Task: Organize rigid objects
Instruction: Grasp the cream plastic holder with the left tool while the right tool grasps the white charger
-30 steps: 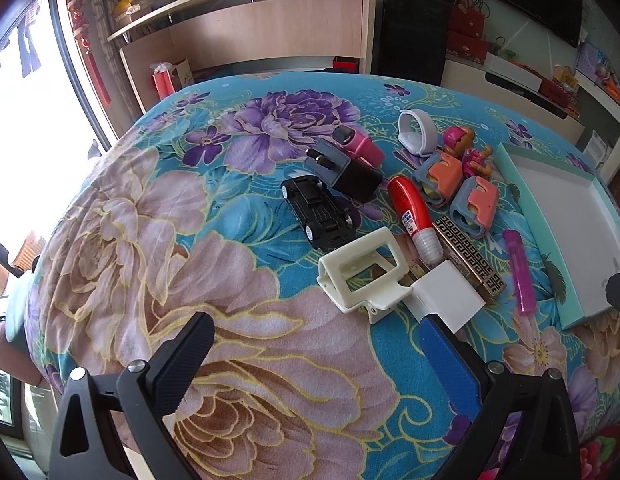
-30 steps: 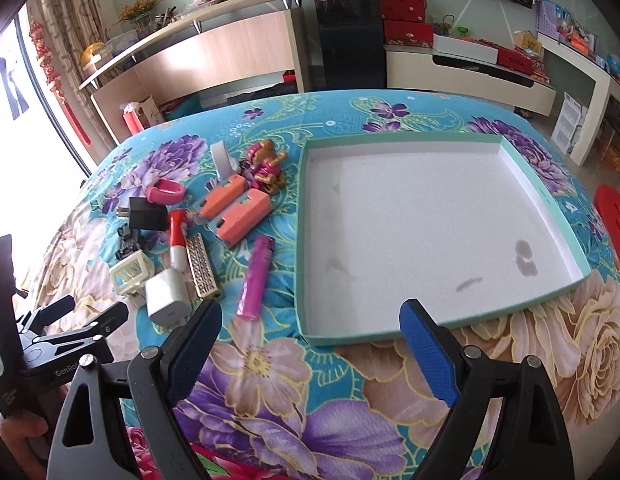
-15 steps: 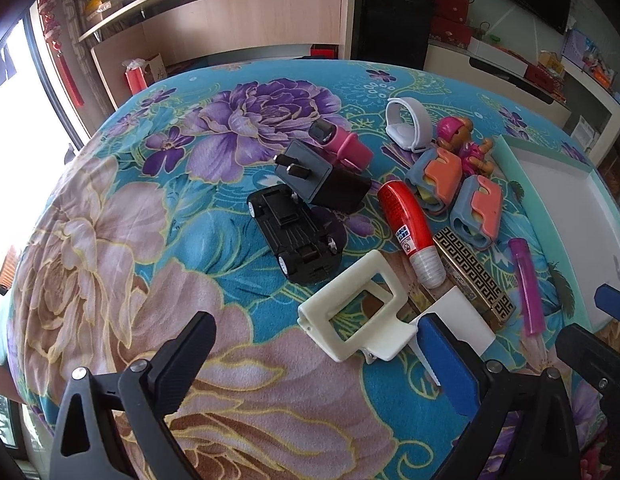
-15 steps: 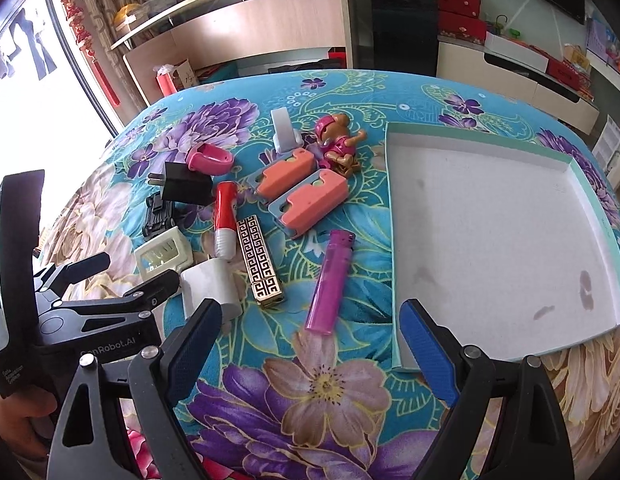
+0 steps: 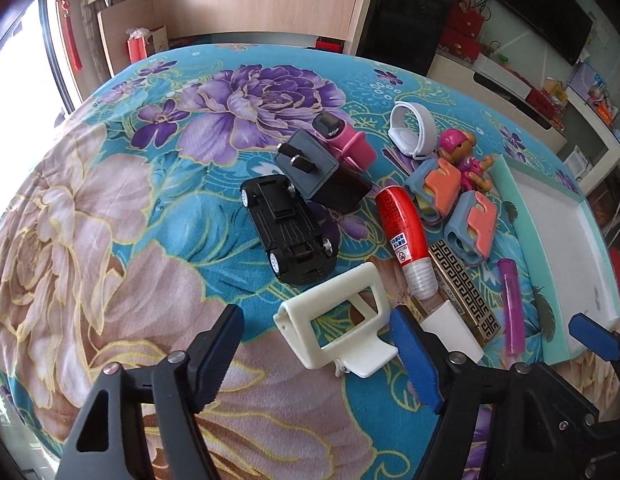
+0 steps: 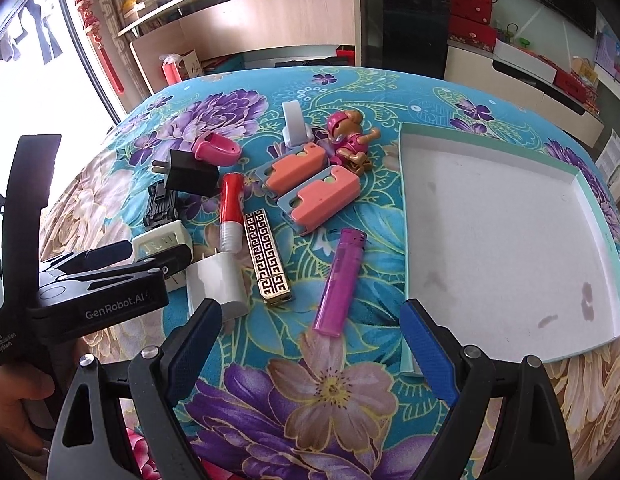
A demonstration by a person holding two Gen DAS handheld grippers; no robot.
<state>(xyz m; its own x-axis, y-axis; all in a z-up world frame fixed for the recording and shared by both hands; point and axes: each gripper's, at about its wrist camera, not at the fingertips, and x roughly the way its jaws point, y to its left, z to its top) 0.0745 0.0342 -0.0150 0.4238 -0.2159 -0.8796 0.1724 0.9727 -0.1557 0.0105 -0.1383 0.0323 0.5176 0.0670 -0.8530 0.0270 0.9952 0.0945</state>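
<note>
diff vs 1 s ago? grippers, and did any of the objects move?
Both grippers came in lower and closer to the clutter. The left gripper now straddles the cream plastic frame and its jaws are closing, pads not yet pressing on it. The right gripper is unchanged, open, with the purple lighter just ahead. Nothing taken or released. The objects and the white tray lie as before.

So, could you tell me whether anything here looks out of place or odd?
The black toy car lies upside down, wheels and chassis up, beside the black plug adapter. The white tray holds nothing but shows a few dark stains near its right corner.
</note>
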